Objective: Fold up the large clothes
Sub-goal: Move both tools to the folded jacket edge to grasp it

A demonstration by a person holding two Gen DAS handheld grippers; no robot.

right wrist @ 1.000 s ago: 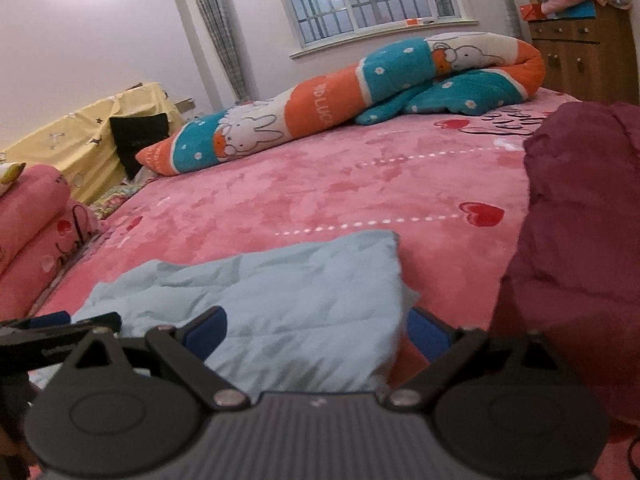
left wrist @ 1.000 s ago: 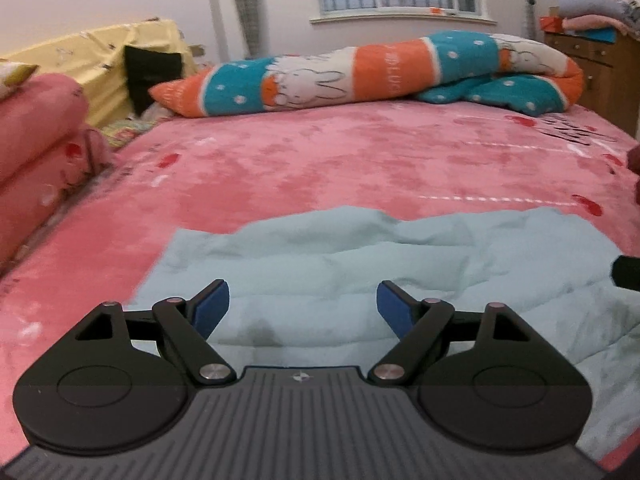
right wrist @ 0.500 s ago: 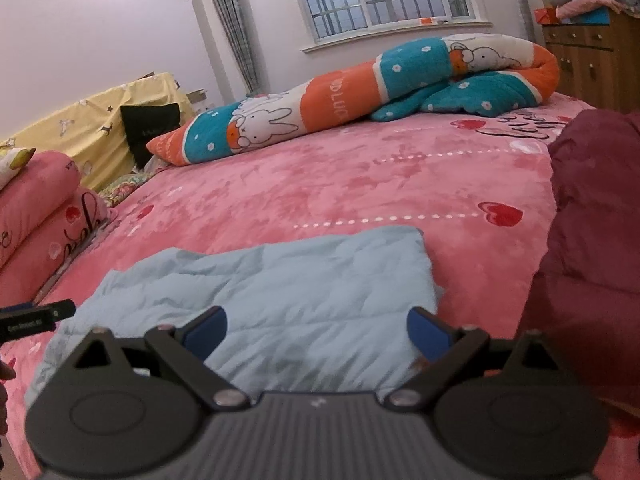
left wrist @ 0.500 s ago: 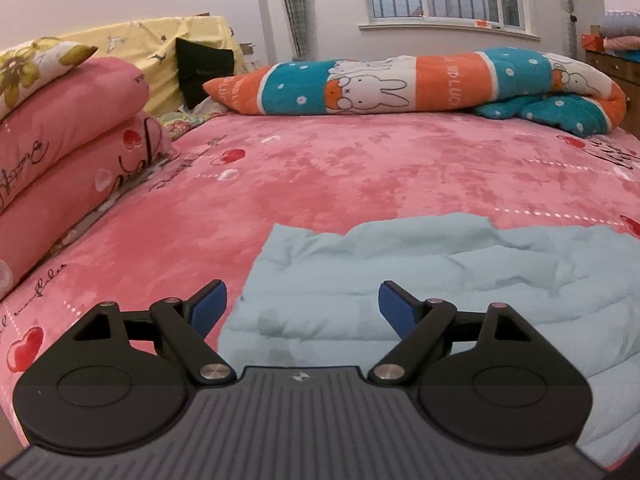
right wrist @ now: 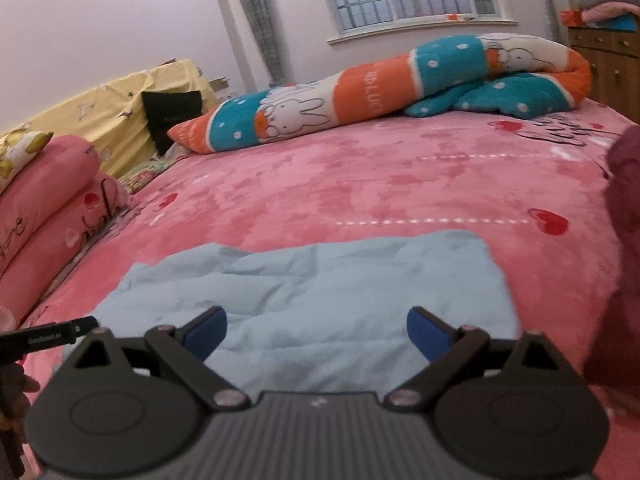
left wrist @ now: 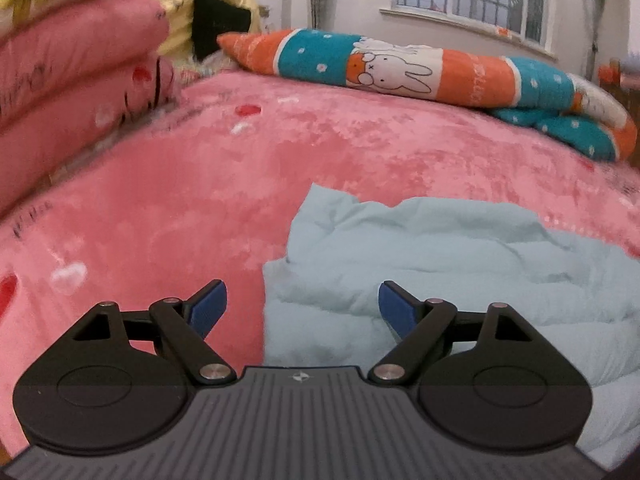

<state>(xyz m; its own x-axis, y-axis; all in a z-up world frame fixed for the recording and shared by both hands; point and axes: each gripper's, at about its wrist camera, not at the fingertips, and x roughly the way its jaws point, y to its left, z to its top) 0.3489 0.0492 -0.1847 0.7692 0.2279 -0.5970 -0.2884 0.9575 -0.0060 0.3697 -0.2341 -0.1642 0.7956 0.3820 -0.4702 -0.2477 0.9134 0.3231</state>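
A light blue padded garment (left wrist: 460, 264) lies folded flat on the pink bed; it also shows in the right wrist view (right wrist: 312, 288). My left gripper (left wrist: 302, 308) is open and empty, just above the garment's left edge. My right gripper (right wrist: 317, 334) is open and empty, over the garment's near middle. Part of the left gripper (right wrist: 48, 336) shows at the left edge of the right wrist view.
A pink bedspread (right wrist: 380, 176) covers the bed. A rolled rabbit-print quilt (right wrist: 360, 92) lies at the far side. Pink folded quilts (left wrist: 76, 92) are stacked at the left. A dark red garment (right wrist: 618, 280) lies at the right. A wooden dresser (right wrist: 608, 64) stands far right.
Both grippers have swung to the left. The left gripper now sits over the garment's left edge. The dark red garment has slid toward the right edge of the right wrist view.
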